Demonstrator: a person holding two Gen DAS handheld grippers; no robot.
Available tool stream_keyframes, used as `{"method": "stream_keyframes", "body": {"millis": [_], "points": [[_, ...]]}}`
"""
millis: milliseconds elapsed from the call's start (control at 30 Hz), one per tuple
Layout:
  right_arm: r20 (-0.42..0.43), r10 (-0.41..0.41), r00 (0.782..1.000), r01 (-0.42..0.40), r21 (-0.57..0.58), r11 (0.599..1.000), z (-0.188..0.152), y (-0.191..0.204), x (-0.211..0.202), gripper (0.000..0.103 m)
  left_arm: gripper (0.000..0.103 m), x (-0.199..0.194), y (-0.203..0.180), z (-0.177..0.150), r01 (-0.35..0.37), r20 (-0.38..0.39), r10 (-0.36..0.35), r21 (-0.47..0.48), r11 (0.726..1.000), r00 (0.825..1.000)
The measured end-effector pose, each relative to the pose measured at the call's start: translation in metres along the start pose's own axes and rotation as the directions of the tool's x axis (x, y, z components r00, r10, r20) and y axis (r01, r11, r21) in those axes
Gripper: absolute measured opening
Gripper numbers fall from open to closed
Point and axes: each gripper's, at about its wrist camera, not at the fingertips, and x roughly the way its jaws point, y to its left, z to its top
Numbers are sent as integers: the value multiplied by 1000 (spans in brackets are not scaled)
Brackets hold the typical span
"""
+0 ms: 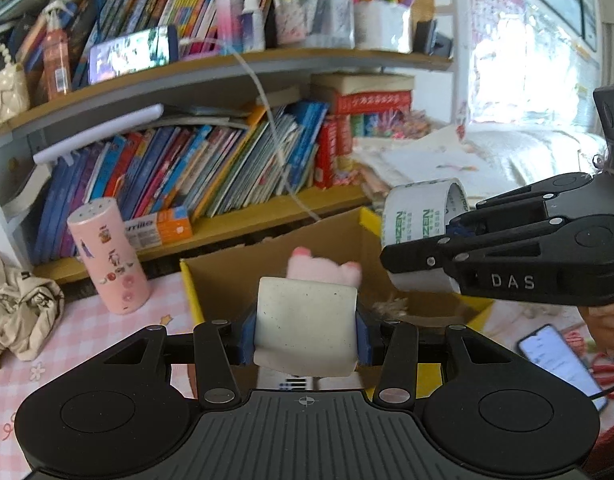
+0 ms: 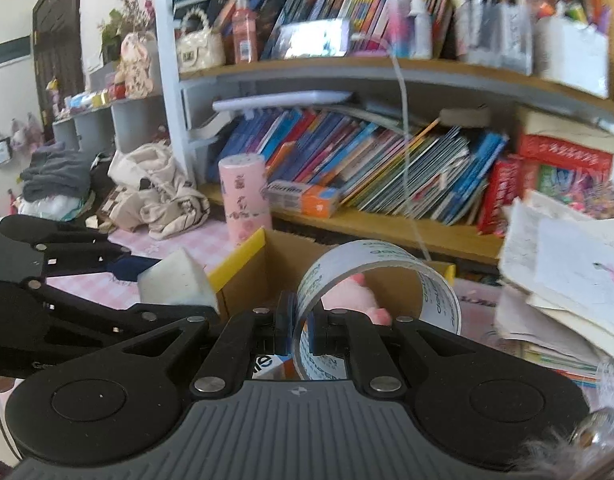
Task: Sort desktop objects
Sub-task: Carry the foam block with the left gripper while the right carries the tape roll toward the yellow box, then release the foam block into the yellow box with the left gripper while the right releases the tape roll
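At frame centre above the cardboard box (image 1: 347, 240), the left hand-held gripper (image 1: 305, 330) clamps a light, compressible white block (image 1: 305, 326) by its sides, while the right hand-held gripper (image 2: 299, 330) pinches the wall of a rigid, light tape roll (image 2: 371, 280).

We read "DAS" in white on the black right gripper (image 1: 447, 236). Green letters "ZEN" repeat around the tape roll (image 1: 419, 216). Other print is too blurred.

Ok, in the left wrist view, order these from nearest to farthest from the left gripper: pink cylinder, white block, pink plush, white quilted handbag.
1. White block, clamped in the left gripper.
2. Pink plush, just beyond, in the cardboard box.
3. Pink cylinder, left on the desk.
4. White quilted handbag, far left, upper shelf.
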Motion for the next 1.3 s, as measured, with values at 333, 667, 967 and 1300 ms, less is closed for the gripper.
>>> {"method": "stream_keyframes", "body": {"millis": [333,667,967,1300], "points": [[-152,56,987,-55,12,998,-14,-11,56,8,45,50,1,-11,-11,-116,17,53,999,993],[-220,60,974,-50,49,998,-27,-16,72,23,48,65,-2,-23,0,-176,12,72,997,984],[-182,35,983,-26,54,998,-24,-16,53,50,77,50,-8,-21,-17,-133,29,88,996,991],[-128,-36,991,44,57,997,-31,-10,17,66,91,14,-21,-20,-60,-64,67,101,993,996]]}}
